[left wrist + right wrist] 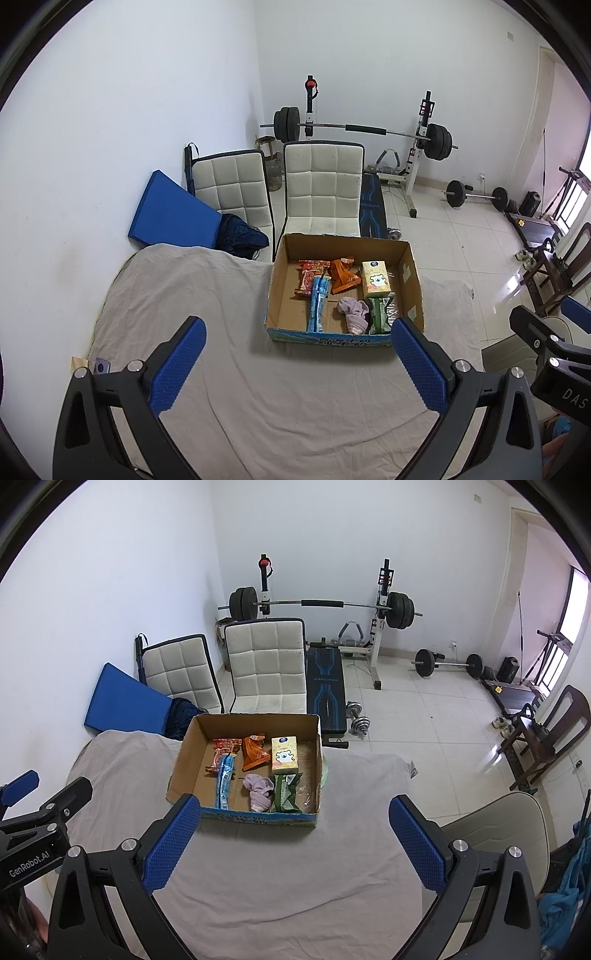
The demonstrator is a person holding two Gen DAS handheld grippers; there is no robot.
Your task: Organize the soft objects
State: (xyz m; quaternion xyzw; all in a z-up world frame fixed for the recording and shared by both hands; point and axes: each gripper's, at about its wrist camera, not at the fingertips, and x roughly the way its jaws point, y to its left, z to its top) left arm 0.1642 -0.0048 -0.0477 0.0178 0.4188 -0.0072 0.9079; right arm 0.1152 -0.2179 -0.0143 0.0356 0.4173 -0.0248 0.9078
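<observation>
Cardboard box (410, 273) on the cloth-covered tabletop (229, 369) — holding snack packets, a tissue pack (376, 283) and a pink cloth (354, 314). Left gripper (297, 354) and right gripper (295, 830) hover before it — jaws apart, empty.

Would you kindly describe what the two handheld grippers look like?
Both the left gripper and right gripper have black angular frames with silver bolts and blue dimpled pads. White lettering marks their bodies: "GenRobot.AI" on the left, "DAS" on the right.

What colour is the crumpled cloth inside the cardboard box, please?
Pale pink-lilac cloth, clearest in the left wrist view.
</observation>
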